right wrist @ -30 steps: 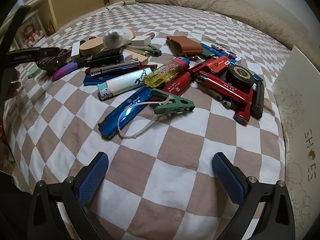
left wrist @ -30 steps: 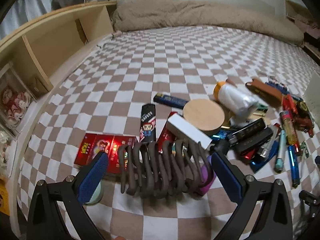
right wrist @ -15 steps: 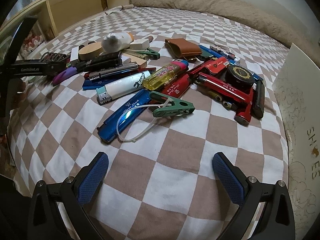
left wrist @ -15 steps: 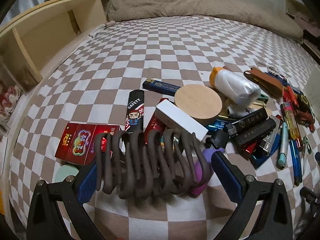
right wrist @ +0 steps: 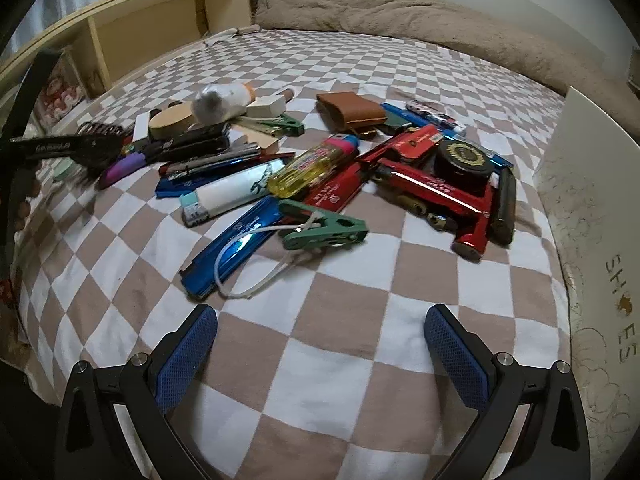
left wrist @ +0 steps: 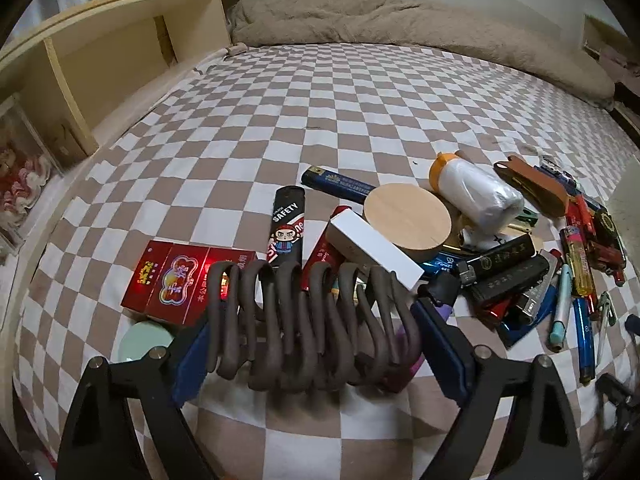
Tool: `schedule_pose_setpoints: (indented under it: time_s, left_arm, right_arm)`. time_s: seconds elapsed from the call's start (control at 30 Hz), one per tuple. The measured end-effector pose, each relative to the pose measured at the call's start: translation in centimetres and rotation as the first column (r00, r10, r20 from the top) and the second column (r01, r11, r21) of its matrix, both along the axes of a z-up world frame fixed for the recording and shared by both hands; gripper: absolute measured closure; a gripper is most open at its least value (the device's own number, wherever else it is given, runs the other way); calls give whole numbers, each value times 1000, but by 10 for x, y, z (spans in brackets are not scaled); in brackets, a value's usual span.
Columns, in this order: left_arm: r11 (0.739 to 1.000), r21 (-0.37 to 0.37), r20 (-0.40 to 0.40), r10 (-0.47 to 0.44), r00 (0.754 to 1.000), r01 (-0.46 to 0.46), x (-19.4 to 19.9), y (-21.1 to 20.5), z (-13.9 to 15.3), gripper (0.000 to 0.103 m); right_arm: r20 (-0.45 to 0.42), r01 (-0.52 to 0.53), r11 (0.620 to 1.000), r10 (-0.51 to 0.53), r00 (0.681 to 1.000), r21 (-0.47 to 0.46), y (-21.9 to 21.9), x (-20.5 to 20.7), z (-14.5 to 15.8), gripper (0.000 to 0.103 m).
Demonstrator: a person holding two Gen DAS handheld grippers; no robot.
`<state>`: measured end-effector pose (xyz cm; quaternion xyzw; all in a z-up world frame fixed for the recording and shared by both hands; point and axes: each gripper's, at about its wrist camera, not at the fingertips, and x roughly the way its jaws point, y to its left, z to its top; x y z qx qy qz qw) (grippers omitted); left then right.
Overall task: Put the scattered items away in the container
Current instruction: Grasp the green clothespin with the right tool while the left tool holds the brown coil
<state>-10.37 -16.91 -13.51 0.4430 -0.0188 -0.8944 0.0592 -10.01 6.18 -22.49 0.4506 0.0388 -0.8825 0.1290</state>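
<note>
the left gripper (left wrist: 316,344) points steeply down, its 2 blue-padded jaws at 8 and 4 o'clock in its own view. the jaws have just been closing, and both pads now meet the ends of a dark brown claw clip (left wrist: 308,320) between them. the right gripper (right wrist: 320,356) also tilts down, jaws spread wide with nothing between them, pads at 8 and 4 o'clock. seen from the right wrist, the left gripper sits at 9 o'clock.

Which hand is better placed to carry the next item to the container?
Left. The left tongs have just been closing on the brown hair clip, pads touching both ends. The right tongs hang open over checkered sheet, gripping nothing.
</note>
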Motion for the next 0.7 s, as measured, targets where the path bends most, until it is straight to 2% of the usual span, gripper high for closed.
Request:
schedule_pose_setpoints:
  time_s: [0.3,0.57,0.6,0.67,0.7]
  left_arm:
    - [997,76,-80,-1,997,7,23,2,31,12]
    - [991,80,-133,-98,986,109,44,33,50,12]
    - [989,87,-134,-105,985,117,46,35,51,12]
    - [986,94,-135,-124,983,137,48,41,52,12]
    - [985,96,-134,-132,982,145,49,43,52,12]
  right_arm:
    - [-3,97,988,-98,995,-116,27,-14,22,0]
    - [74,113,979,-102,992,-168,28,-35,12,1]
    - [72,104,982,-94,993,-155,26,-37,10,2]
    - [66,85,988,-77,995,-131,23,-41,6,16]
    - [61,78,989,-71,996,-128,23,-43,5,16]
